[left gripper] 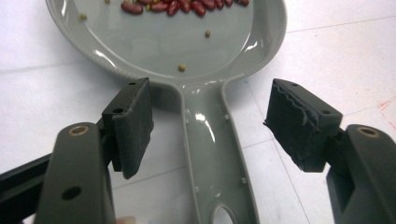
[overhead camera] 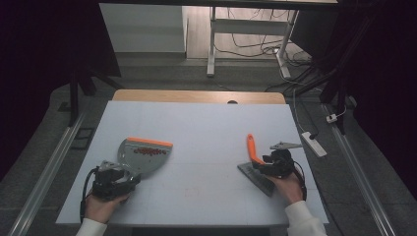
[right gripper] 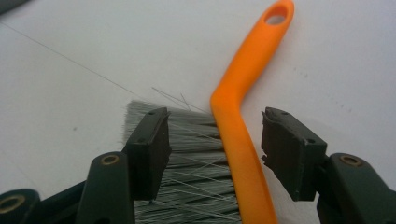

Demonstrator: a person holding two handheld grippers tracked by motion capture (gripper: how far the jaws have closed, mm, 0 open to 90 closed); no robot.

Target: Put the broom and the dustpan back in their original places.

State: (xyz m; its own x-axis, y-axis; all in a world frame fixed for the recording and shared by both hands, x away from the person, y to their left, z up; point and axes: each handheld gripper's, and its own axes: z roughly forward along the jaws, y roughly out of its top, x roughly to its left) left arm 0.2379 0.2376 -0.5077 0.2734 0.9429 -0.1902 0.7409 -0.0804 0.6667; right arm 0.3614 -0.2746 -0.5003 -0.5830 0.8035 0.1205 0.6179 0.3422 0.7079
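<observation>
Grey plastic forms the one dustpan [overhead camera: 142,156] lying on the white table [overhead camera: 206,123], its orange front lip pointing away from the person and a line of red beans [overhead camera: 150,151] resting inside near that lip. In the left gripper view roughly eight red beans [left gripper: 180,6] show at the top edge of the pan, with about five small yellowish grains [left gripper: 182,67] scattered below them. The left gripper [overhead camera: 114,179] sits at the pan's handle [left gripper: 215,154], its two jaws spread wide on either side without touching it. On the table's right side lies one brush [overhead camera: 256,169] with an orange handle [right gripper: 243,107] and grey bristles [right gripper: 191,154]. The right gripper [overhead camera: 276,163] straddles that handle, jaws likewise wide apart and gripping nothing.
</observation>
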